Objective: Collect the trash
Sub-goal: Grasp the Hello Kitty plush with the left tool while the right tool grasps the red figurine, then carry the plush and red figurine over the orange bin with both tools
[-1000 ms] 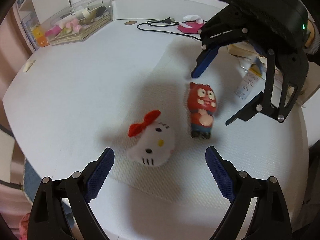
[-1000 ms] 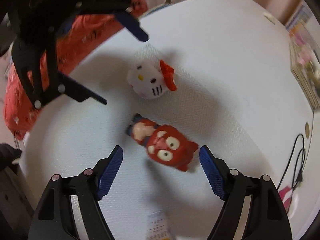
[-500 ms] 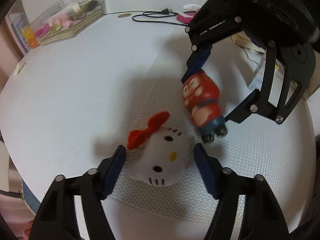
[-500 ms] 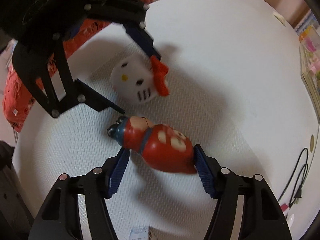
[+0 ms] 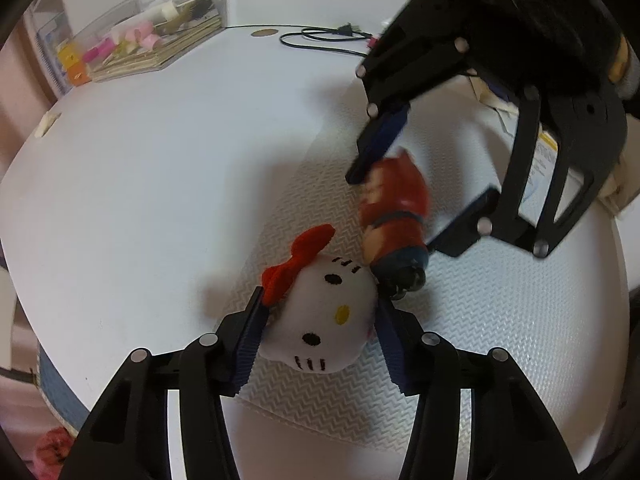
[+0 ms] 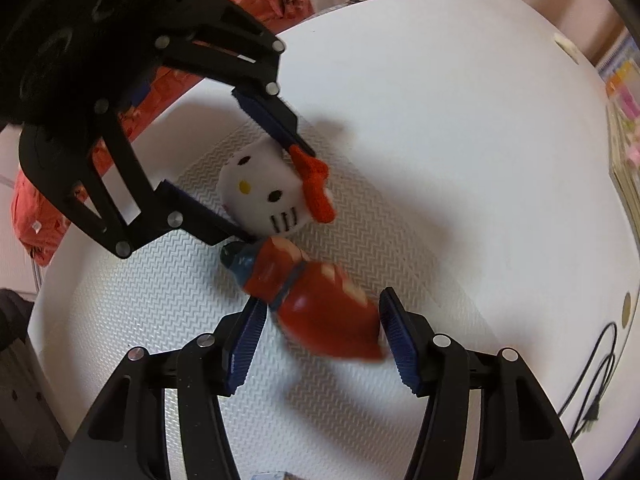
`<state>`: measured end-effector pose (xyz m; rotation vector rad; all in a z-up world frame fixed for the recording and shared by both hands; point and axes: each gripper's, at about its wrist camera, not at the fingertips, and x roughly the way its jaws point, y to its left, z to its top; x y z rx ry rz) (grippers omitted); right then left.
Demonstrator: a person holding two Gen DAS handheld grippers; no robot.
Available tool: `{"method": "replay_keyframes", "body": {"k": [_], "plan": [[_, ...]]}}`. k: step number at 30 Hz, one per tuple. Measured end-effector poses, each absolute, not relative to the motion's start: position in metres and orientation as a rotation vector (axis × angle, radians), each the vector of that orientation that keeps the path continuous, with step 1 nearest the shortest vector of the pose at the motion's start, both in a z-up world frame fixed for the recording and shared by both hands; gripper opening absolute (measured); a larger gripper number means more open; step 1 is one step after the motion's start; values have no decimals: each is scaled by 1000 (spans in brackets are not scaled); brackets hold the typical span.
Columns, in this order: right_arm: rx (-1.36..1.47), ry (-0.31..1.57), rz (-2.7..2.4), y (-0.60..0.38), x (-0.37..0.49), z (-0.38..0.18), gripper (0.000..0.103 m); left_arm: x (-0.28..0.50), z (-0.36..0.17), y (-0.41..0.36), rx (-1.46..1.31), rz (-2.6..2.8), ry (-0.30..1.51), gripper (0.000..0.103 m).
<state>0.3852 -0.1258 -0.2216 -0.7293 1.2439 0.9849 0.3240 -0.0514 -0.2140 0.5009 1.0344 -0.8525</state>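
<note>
A white cat plush head with a red bow (image 5: 326,316) sits on a textured white mat (image 5: 500,320). My left gripper (image 5: 320,312) is shut on the plush, a blue pad against each side. It also shows in the right wrist view (image 6: 266,192). A red toy figure with blue feet (image 6: 316,296) is between the pads of my right gripper (image 6: 322,320), which is shut on it and holds it tilted. In the left wrist view the figure (image 5: 394,216) hangs feet-down beside the plush, right gripper (image 5: 416,196) around it.
A clear plastic box of colourful items (image 5: 136,48) stands at the table's back left. A black cable (image 5: 320,38) lies at the back. Papers and packets (image 5: 540,152) lie at the right. A red bag (image 6: 36,216) sits beyond the table edge.
Both grippers came down and closed: the left on the cat plush, the right on the red figure. The red figure has been tipped up off the mat.
</note>
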Motion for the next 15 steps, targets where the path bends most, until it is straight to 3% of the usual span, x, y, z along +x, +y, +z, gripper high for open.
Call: {"method": "replay_keyframes", "body": {"k": [2,3,6,15], "plan": [[-747,1233,984,-116,386,-222,57,325,-213,-50,483,-846,1037,50],[-746,1225,984,-116,385,-221,48,326,-213,-48,471,-836,1036,48],[-695,1239,974,-106,389,-218,43,325,-213,-48,466,-817,1041,46],[-668,1231,967,-110,377,-198,42,305,-208,-51,496,-822,1053,43]]}}
